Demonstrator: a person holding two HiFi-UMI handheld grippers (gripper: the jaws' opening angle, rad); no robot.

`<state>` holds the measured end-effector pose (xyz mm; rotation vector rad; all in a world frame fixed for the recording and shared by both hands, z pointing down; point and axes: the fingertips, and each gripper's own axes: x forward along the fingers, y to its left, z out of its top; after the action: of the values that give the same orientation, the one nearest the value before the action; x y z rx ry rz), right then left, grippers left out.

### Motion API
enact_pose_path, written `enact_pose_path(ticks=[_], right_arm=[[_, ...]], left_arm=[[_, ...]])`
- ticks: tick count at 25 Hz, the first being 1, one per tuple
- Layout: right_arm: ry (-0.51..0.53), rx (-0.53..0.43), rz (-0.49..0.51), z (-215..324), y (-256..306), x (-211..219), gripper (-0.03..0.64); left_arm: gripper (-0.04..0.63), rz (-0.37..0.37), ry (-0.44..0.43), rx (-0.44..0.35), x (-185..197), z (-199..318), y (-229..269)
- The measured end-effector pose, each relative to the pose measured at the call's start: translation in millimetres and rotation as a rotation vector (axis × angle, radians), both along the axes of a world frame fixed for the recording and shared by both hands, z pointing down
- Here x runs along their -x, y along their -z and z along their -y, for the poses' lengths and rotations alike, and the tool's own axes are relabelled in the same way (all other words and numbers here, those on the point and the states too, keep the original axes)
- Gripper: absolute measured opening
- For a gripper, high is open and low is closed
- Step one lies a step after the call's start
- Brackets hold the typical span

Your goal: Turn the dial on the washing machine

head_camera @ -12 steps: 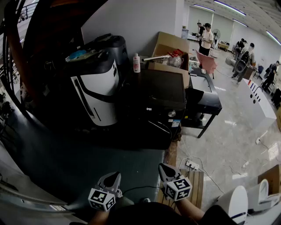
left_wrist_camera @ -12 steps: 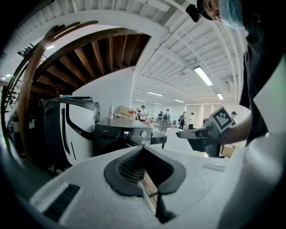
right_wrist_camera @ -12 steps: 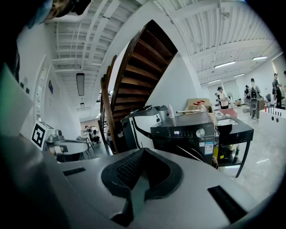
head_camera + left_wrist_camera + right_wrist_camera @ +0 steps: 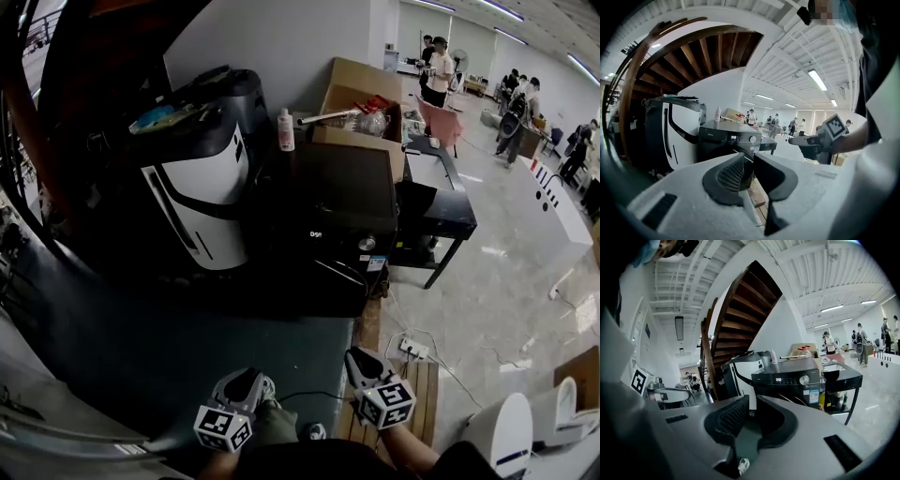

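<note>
The black washing machine stands mid-room with its silver dial on the front panel, right of a lit display. The dial also shows in the left gripper view and in the right gripper view. My left gripper and right gripper are held low near my body, well short of the machine. Both point towards it. Each has its jaws together with nothing between them, and the right gripper shows at the side of the left gripper view.
A white-and-black appliance stands left of the machine. A white bottle and an open cardboard box sit behind it, with a black stand to its right. A power strip lies near a wooden pallet. People stand far back.
Both grippers have shifted slightly lower and to the right in the head view. The machine and dial are as before.
</note>
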<state>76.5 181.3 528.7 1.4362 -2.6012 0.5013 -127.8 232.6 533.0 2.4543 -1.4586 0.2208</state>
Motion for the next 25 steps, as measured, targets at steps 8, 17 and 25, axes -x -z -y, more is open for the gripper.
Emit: enact_pose_path(ticks=[8, 17, 25], right_arm=[[-0.052, 0.029, -0.005, 58.9, -4.4, 4.6, 0.123], [-0.173, 0.037, -0.027, 138.1, -1.7, 16.5, 0.126], [-0.313, 0.053, -0.033, 198.1, -5.0, 31.8, 0.133]], left_arm=[[0.077, -0.008, -0.026, 0.015, 14.4, 60.7, -4.6], [0.077, -0.006, -0.159, 0.003, 27.6, 159.1, 7.7], [0.077, -0.014, -0.301, 0.025, 45.9, 238.9, -1.2]])
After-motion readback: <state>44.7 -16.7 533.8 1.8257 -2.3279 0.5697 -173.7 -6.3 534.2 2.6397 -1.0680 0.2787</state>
